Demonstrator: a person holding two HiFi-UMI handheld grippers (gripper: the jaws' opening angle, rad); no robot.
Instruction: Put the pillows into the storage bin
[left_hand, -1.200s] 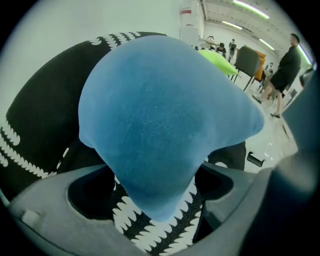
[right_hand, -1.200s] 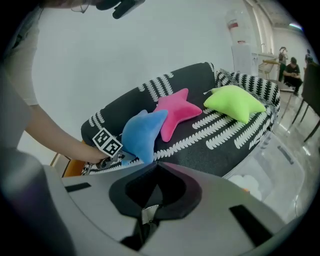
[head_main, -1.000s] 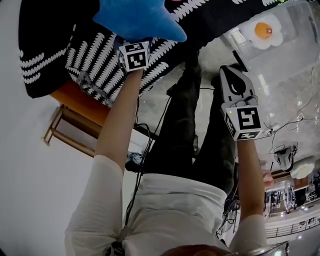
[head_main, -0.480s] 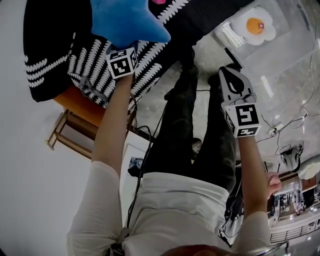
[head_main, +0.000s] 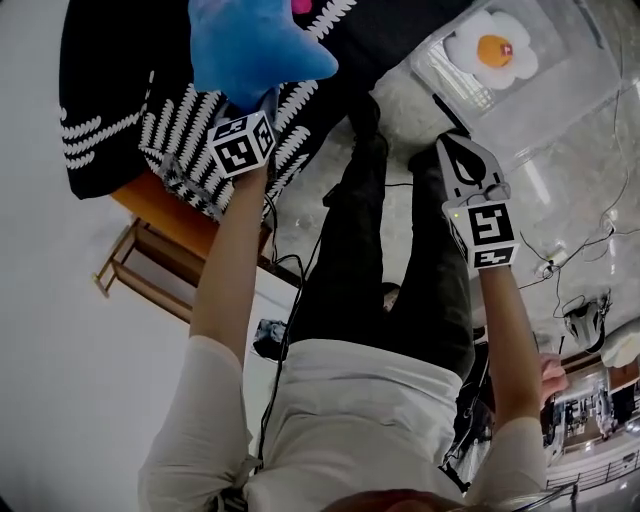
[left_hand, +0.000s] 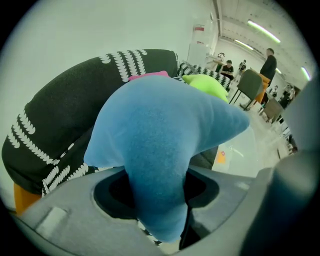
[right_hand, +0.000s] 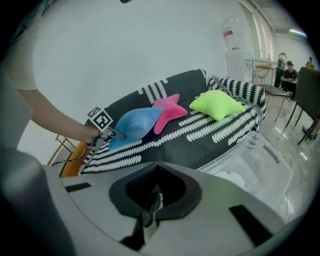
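A blue star pillow (head_main: 255, 45) lies on the black-and-white patterned sofa (head_main: 110, 90). My left gripper (head_main: 265, 98) has one arm of the blue pillow (left_hand: 160, 140) between its jaws, which are closing and pinch it. Behind it lie a pink star pillow (right_hand: 170, 111) and a green pillow (right_hand: 217, 105). The clear storage bin (head_main: 560, 110) stands on the floor at the right, holding a fried-egg pillow (head_main: 492, 50). My right gripper (head_main: 455, 150) hangs shut and empty above the floor beside the bin (right_hand: 260, 165).
An orange wooden side table (head_main: 150, 240) stands at the sofa's left end. Cables trail over the floor (head_main: 570, 250) to the right of the person's legs (head_main: 350, 260). People sit at desks far off in the left gripper view (left_hand: 227, 67).
The left jaws have closed on the blue pillow's arm, and the pillow has tipped up a little. The right gripper has stayed almost still.
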